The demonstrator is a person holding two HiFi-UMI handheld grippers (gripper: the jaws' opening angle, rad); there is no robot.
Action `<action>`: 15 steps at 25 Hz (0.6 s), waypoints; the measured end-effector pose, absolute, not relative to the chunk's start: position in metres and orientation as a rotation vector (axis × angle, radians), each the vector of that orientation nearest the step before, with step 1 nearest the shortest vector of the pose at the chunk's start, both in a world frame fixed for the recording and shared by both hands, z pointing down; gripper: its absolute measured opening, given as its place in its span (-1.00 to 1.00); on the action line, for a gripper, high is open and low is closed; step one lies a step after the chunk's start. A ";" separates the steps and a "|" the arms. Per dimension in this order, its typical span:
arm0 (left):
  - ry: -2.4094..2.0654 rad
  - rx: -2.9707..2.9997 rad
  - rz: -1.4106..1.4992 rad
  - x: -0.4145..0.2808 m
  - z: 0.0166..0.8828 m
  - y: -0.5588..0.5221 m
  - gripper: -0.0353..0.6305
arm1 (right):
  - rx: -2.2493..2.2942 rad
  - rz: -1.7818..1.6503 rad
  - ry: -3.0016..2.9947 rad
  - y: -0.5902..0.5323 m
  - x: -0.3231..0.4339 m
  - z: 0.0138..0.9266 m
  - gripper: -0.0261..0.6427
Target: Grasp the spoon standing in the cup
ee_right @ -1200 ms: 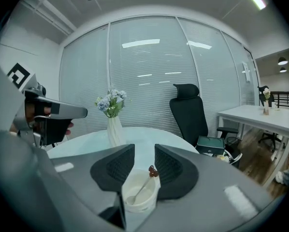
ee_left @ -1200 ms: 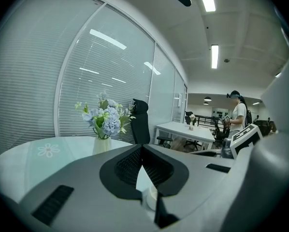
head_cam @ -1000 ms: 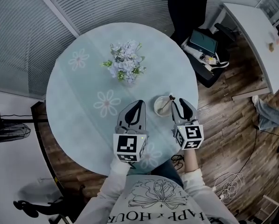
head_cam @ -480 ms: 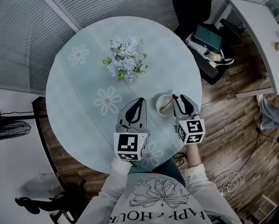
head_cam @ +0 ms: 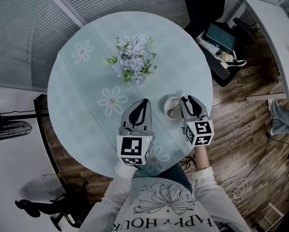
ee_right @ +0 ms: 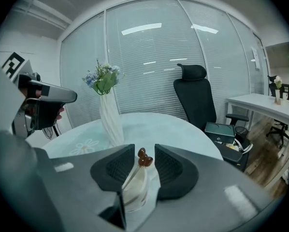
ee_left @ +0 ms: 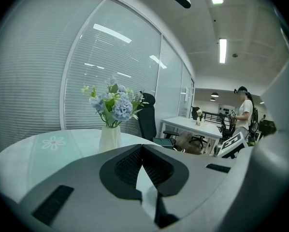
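A small white cup (head_cam: 173,108) stands near the right edge of the round table (head_cam: 86,86). The spoon (ee_right: 144,158) leans in the cup (ee_right: 134,190), its brown heart-shaped handle end up. My right gripper (head_cam: 189,100) is against the cup's right side. In the right gripper view my right gripper (ee_right: 144,150) is open, the spoon's handle end standing between the jaws with a small gap on each side. My left gripper (head_cam: 144,102) hovers left of the cup. It (ee_left: 142,148) is shut, with nothing in it.
A white vase of pale blue flowers (head_cam: 133,60) stands at the table's middle, beyond both grippers. A black office chair (head_cam: 205,4) and a white desk (head_cam: 275,28) are at the back right on wooden floor. A person (ee_left: 243,115) stands far off. The table's near edge is just under the grippers.
My right gripper has moved in on the cup, so the spoon's handle end now stands between its jaws. The left gripper has hardly moved.
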State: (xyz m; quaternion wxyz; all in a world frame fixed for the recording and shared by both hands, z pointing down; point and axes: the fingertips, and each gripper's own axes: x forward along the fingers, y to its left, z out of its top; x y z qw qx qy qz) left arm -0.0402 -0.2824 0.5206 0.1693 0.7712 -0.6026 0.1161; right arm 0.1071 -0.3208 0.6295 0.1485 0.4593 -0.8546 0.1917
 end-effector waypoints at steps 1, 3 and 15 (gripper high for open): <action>-1.713 2.190 0.332 -0.041 0.522 -0.283 -0.88 | 1.316 0.554 -2.456 -0.321 0.107 0.632 -0.51; -1.711 2.184 0.338 -0.042 0.525 -0.283 -0.88 | 1.304 0.561 -2.449 -0.322 0.106 0.637 -0.51; -1.708 2.170 0.362 -0.048 0.533 -0.287 -0.88 | 1.274 0.629 -2.460 -0.325 0.102 0.649 -0.54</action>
